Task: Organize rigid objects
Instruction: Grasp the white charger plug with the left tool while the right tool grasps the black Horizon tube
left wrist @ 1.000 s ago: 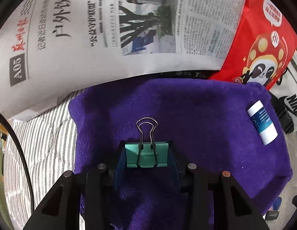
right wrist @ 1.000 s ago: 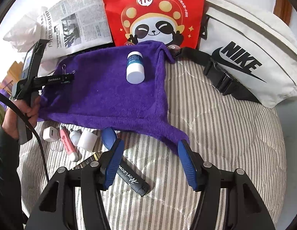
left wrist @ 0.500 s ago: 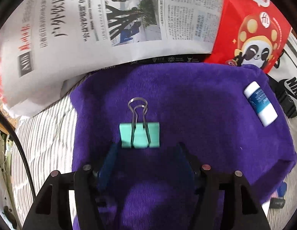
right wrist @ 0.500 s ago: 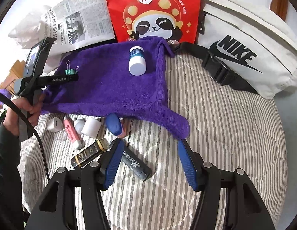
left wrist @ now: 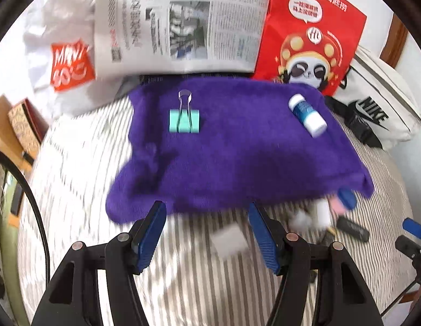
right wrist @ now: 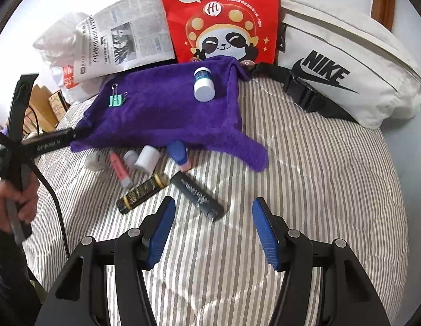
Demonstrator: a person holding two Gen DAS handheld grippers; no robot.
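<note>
Striped bed [right wrist: 305,190], bare to the right. We see the binder clip [left wrist: 184,121] near the purple towel's [left wrist: 237,146] far-left edge; left hand-held gripper [left wrist: 207,233] and right hand-held gripper [right wrist: 213,231] both released, empty.

Two wrist views angled steeply down, close over the bed (shared: purple towel [left wrist: 237,149], binder clip [right wrist: 116,100]).
</note>
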